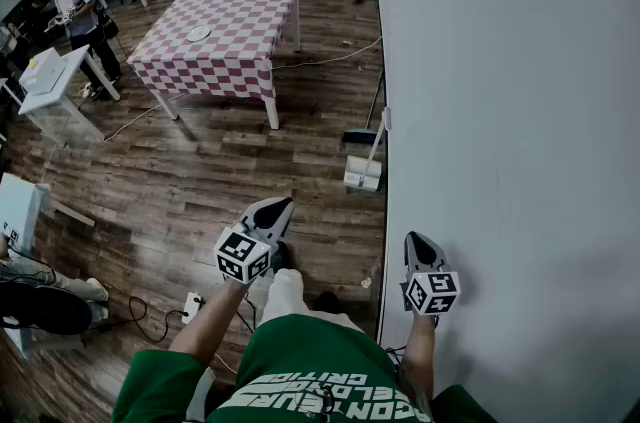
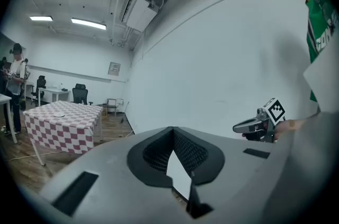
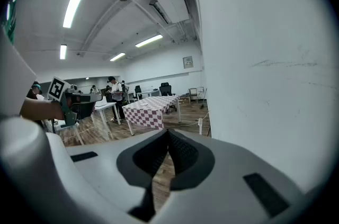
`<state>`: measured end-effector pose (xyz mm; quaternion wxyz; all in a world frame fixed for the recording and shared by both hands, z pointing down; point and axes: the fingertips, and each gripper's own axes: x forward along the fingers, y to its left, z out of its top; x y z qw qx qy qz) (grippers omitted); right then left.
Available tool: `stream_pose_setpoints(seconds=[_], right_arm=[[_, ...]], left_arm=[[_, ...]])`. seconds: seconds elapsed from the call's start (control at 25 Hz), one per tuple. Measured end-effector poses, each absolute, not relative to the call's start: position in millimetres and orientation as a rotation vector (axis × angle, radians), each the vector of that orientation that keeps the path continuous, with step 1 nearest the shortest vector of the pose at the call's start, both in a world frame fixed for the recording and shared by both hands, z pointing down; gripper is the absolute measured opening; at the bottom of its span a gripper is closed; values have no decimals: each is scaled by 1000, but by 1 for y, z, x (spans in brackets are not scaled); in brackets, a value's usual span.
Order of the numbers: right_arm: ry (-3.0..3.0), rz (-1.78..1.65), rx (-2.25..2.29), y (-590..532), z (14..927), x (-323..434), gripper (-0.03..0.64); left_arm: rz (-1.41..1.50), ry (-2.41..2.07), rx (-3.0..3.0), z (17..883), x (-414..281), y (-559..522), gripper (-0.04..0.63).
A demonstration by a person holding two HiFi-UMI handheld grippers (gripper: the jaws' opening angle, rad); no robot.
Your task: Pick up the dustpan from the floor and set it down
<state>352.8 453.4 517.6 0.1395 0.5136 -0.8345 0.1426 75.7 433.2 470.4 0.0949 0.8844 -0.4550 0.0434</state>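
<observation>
Dustpan on floor at wall foot, ahead of both grippers, well apart.
Its handle stands upright along the wall. Pan lies fwd, btwn the 2 grippers. R gripper looks aimed closer to it. L gripper & R: jaws together, holding nothing.

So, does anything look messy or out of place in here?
Nothing spilled or broken. The odd bit is a loose cable trailing across the floor from the checkered table to the wall, and a power strip lying near the person. The dustpan sits by the wall.
</observation>
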Motion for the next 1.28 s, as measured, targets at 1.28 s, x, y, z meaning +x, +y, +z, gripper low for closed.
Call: stream_pose_setpoints(seconds=[1.28], right_arm=[[-2280,470,1603,317,534,364,9]], left_arm=[[97,-1252,2604,500,64,276,3]])
